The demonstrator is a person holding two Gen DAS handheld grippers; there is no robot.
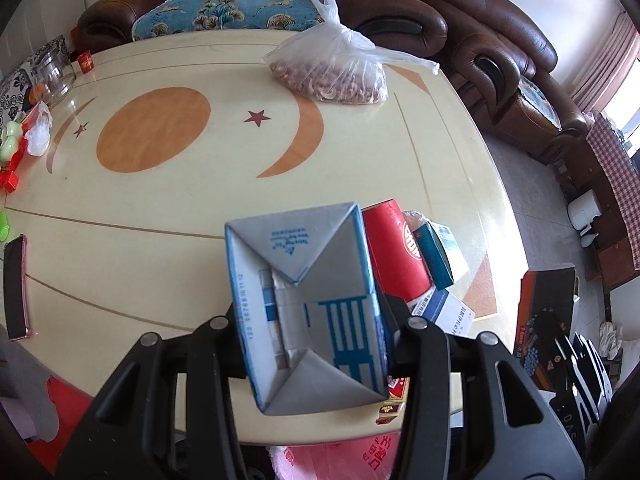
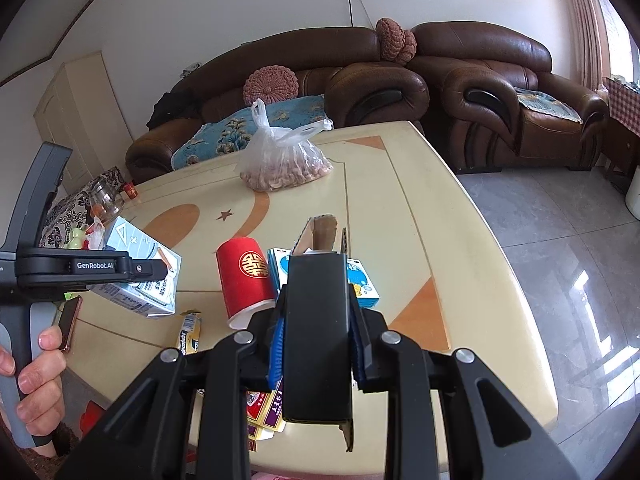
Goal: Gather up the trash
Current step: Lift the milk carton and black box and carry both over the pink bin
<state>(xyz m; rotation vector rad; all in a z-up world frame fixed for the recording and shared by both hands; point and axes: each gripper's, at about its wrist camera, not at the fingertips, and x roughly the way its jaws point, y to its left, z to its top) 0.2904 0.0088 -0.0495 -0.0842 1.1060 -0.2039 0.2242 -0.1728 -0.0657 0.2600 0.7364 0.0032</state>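
Note:
My left gripper (image 1: 312, 328) is shut on a blue-and-silver milk carton (image 1: 304, 304) and holds it above the table's near edge. The carton also shows at the left of the right wrist view (image 2: 140, 276), held in the left gripper (image 2: 160, 270). My right gripper (image 2: 316, 344) is shut on a black cardboard box (image 2: 316, 332) with an open far end. A red paper cup (image 1: 394, 252) lies on its side on the table, also in the right wrist view (image 2: 246, 280). Small blue boxes (image 2: 360, 280) lie beside it. A red plastic bag (image 1: 340, 460) hangs below the table edge.
A tied clear bag of nuts (image 1: 340, 76) sits far on the cream table (image 1: 160, 208). A phone (image 1: 16, 288), a glass jar (image 1: 52, 72) and small clutter line the left edge. Small packets (image 2: 264, 412) lie under my right gripper. Brown sofas (image 2: 500, 92) stand behind.

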